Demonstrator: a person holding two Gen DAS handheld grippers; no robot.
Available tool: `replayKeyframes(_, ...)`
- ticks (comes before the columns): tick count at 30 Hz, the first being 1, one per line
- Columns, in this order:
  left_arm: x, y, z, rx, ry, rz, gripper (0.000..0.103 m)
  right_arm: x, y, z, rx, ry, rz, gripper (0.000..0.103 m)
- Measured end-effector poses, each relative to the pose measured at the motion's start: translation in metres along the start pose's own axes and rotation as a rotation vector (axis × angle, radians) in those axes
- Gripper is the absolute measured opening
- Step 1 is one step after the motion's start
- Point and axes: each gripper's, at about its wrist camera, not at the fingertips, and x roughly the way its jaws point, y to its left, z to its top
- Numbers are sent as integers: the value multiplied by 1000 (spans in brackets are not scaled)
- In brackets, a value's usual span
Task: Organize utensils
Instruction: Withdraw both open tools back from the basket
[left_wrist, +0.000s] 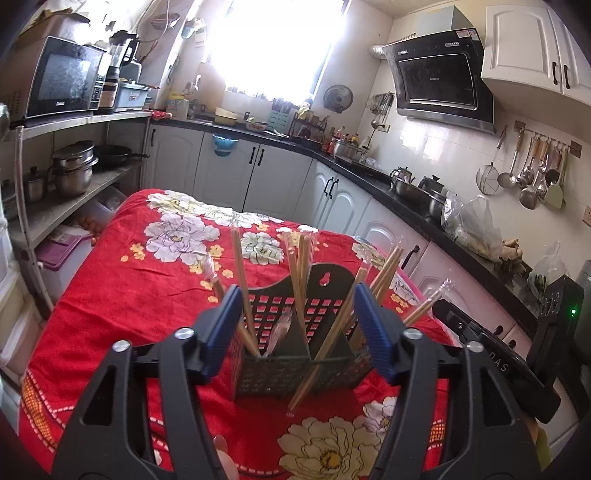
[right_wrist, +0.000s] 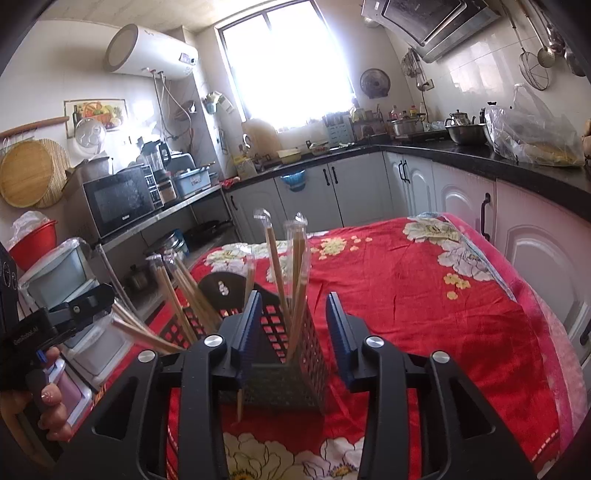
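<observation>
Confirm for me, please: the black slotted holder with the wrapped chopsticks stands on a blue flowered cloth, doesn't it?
Not quite: the cloth is red with flowers, not blue, as both wrist views show. The rest holds: the black slotted holder stands on it with the wrapped chopsticks in it.

We find open red tablecloth (right_wrist: 424, 295) right of the utensil holder (right_wrist: 291, 373); its splayed chopsticks (left_wrist: 240, 280) block us from above
</observation>
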Motion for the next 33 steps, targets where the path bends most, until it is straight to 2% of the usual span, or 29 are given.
replayKeyframes(4, -10, 2, -7, 2, -11, -2, 67, -6, -1, -6, -3, 11, -3, 46)
replayKeyframes(8, -19, 3, -14, 10, -12, 0, 75, -11, -2, -13, -3, 31, -2, 50)
replayKeyframes(12, -24, 4, -21, 17, -7, 4, 85, -15, -1, -21, -15, 50, -4, 63)
replayKeyframes(16, -26, 7, -34, 23, 8, 16, 91, -19, 4, -33, -50, 69, -2, 72)
replayKeyframes(22, -25, 15, -50, 10, 38, 19, 92, -24, 16, -52, -100, 98, 0, 79)
replayKeyframes(33, -23, 16, -76, 14, 58, 18, 92, -26, 26, -84, -160, 132, 4, 83)
